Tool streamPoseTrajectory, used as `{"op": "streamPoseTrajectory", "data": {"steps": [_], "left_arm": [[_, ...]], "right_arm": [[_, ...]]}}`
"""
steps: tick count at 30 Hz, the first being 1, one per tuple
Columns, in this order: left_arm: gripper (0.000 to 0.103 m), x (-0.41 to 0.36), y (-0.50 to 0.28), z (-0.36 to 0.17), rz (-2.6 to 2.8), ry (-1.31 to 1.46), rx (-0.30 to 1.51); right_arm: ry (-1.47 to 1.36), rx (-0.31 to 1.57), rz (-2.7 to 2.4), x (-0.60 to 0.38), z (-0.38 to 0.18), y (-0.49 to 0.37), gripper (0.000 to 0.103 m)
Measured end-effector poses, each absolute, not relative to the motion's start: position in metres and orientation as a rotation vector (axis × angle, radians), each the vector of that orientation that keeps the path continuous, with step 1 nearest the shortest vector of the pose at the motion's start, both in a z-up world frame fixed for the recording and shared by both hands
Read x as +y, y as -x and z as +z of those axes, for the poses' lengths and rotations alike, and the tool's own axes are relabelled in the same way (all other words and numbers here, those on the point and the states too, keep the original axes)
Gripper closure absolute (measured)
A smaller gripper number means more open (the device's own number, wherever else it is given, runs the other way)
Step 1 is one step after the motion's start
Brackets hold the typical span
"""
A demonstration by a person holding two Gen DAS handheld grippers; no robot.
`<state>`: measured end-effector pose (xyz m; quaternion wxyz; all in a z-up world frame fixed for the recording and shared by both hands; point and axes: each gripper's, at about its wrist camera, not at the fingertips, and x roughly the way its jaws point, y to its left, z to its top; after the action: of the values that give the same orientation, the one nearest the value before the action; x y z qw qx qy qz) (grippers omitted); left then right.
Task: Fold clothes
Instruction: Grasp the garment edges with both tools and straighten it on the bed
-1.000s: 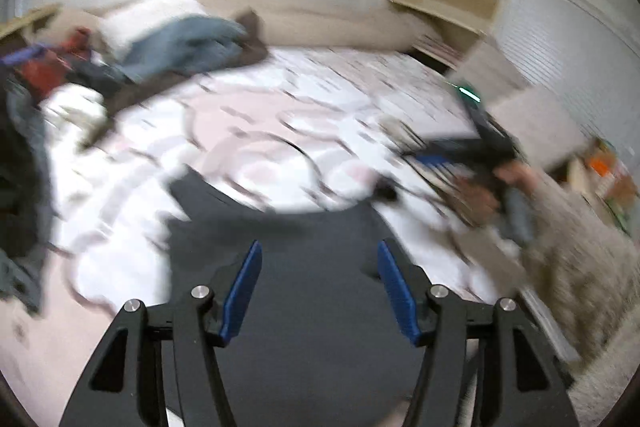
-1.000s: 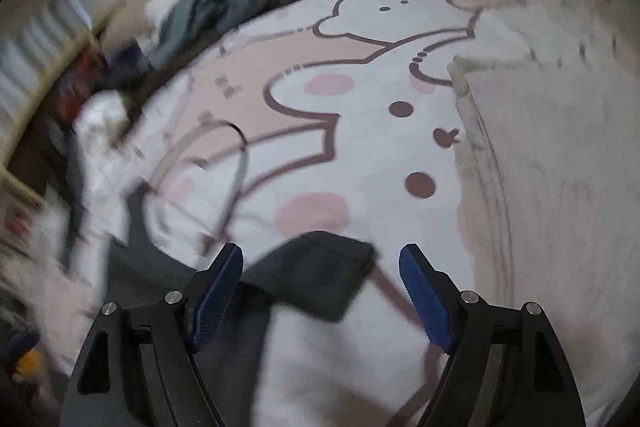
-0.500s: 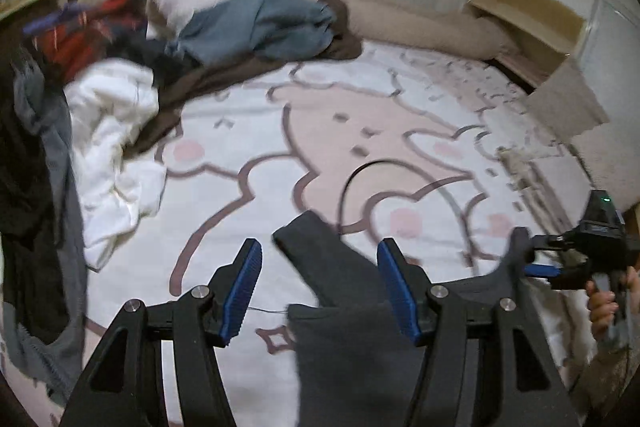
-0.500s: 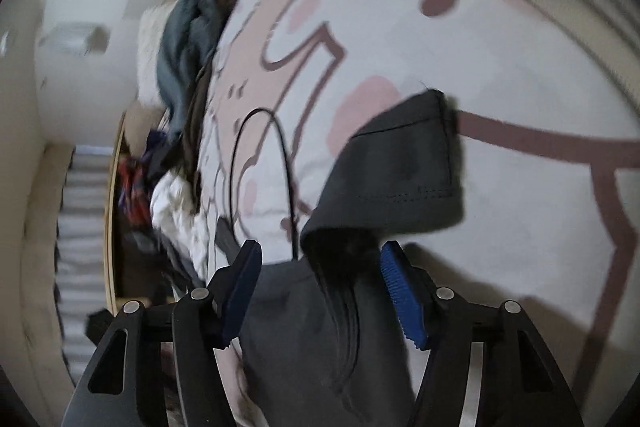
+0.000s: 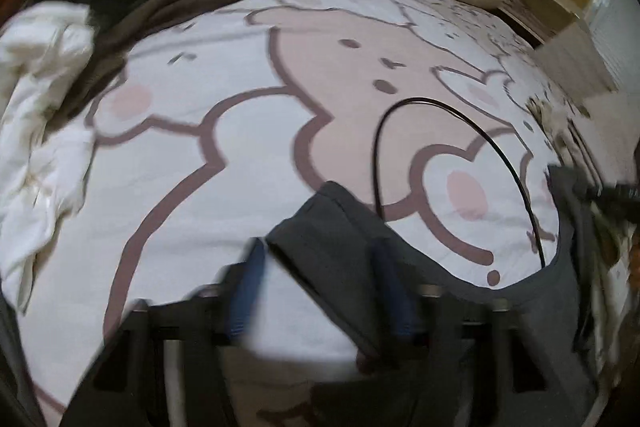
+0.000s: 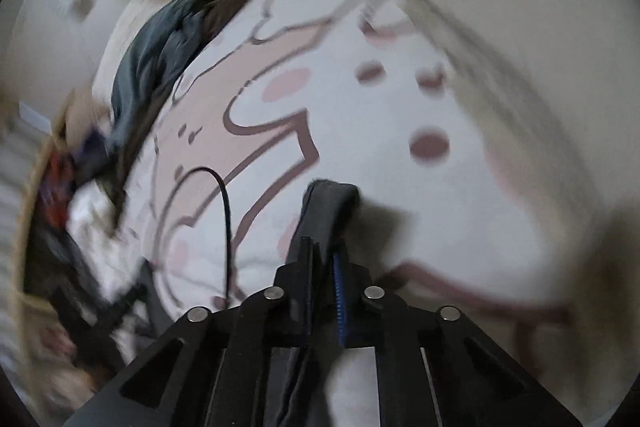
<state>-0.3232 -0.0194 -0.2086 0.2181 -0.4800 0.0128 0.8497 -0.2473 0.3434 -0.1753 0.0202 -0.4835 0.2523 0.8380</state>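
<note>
Both grippers, left (image 5: 320, 291) and right (image 6: 322, 267), have closed toward the dark garment (image 5: 332, 243)

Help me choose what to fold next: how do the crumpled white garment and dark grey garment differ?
The crumpled white garment is pale; the dark grey garment is charcoal. The white one lies bunched at the bed's edge, the grey one flatter. The white one is untouched; the left gripper and right gripper jaws are closing with grey fabric between them. Both lie on the cartoon-print bedsheet.
</note>
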Motion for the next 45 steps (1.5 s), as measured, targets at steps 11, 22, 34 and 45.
{"op": "streamPoseTrajectory", "data": {"steps": [11, 22, 34, 45], "left_arm": [[0.095, -0.012, 0.334, -0.116, 2.513, 0.977, 0.046], [0.084, 0.02, 0.382, -0.165, 2.489, 1.191, 0.132], [0.052, -0.04, 0.337, -0.143, 2.514, 1.2, -0.076], [0.052, -0.102, 0.179, -0.163, 2.415, 1.437, -0.214]], "right_arm": [[1.282, 0.18, 2.848, 0.335, -0.112, 0.282, 0.101], [1.526, 0.361, 2.731, 0.333, -0.152, 0.295, 0.101], [1.599, 0.711, 2.612, 0.345, -0.187, 0.284, 0.101], [1.534, 0.714, 2.666, 0.347, -0.183, 0.285, 0.005]]}}
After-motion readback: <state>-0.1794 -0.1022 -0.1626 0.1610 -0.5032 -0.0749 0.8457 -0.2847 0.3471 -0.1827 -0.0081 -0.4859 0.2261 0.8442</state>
